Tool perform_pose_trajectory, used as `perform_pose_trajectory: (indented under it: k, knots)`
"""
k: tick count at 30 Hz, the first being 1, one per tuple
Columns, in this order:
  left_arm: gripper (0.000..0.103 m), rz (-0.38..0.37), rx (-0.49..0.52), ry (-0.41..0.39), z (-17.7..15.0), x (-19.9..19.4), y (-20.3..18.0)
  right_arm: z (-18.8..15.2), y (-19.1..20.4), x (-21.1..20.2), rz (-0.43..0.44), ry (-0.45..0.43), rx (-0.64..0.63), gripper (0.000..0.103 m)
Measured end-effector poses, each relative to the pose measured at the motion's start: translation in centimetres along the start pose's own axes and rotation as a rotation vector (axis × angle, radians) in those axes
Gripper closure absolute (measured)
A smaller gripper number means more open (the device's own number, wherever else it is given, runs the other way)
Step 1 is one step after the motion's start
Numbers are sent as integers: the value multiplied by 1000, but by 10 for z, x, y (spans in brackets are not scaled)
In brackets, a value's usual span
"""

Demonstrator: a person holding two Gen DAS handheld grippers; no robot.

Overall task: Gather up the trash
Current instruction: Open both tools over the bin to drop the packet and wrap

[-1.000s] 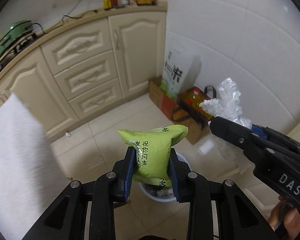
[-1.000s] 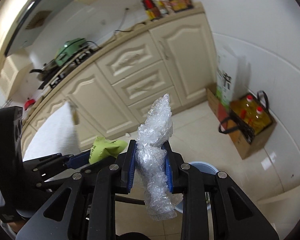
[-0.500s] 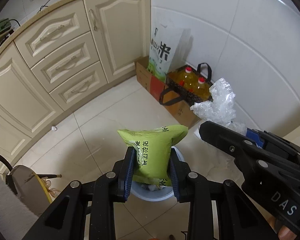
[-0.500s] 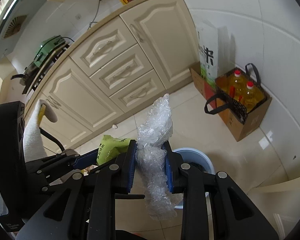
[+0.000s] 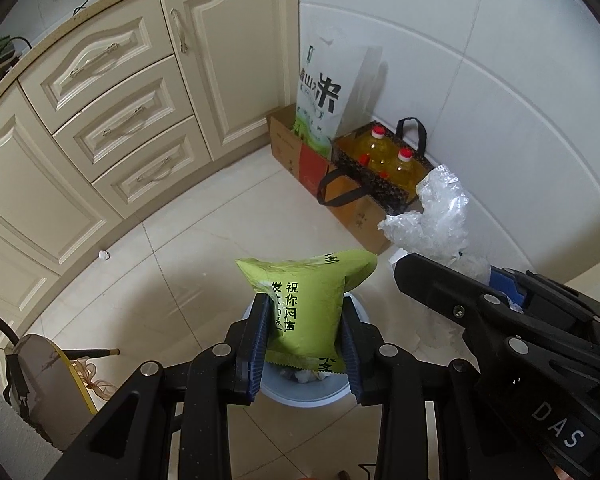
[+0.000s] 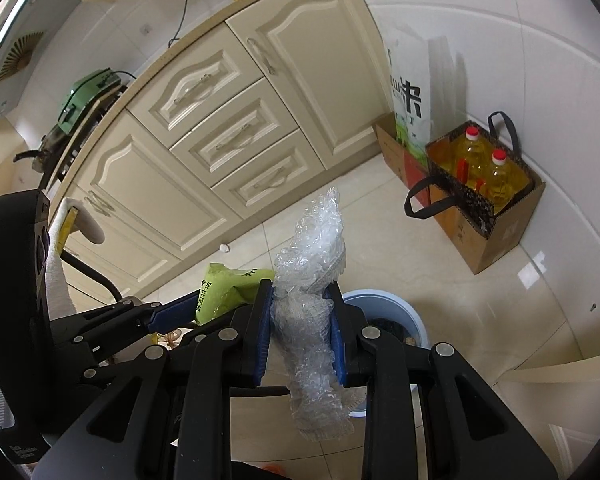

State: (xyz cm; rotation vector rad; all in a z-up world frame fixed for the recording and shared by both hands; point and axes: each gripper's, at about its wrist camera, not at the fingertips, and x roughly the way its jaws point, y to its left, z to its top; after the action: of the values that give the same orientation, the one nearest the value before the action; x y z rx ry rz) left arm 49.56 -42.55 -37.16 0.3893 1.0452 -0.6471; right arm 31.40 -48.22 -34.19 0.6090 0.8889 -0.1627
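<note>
A puffy green snack bag (image 5: 306, 304) with black writing stands upright, pinched on both sides, right above a round light blue bin (image 5: 304, 394). The bin sits on the floor with some white scraps inside. A crumpled wad of clear plastic wrap (image 6: 314, 304) is pinched too, just beside the bag, over the bin's edge (image 6: 396, 300)

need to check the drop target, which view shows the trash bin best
The right wrist view: the trash bin shows its blue rim and dark inside beside the bubble wrap. In the left wrist view, the bin sits mostly hidden behind the green snack packet and the left gripper.
</note>
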Motion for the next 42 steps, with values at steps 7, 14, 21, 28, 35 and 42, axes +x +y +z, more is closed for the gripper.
perform_pose_trajectory:
  k: [7, 14, 21, 28, 35, 42]
  knots:
    - [71, 4, 3, 0, -8, -10, 1, 0, 0, 1, -1, 0, 0, 77]
    - [59, 8, 5, -9, -12, -15, -1, 1, 0, 1, -3, -1, -2, 77]
    - [57, 16, 6, -11, -14, -19, 3, 1, 0, 1, -1, 0, -2, 77]
    - [56, 33, 0, -14, -19, -25, 4, 7, 5, 5, 6, 8, -11, 77]
    - [53, 48, -22, -12, -21, -30, 9, 11, 17, 14, 9, 9, -25, 71]
    - [50, 56, -47, -9, -23, -35, 17, 14, 28, 15, -4, -5, -39, 53]
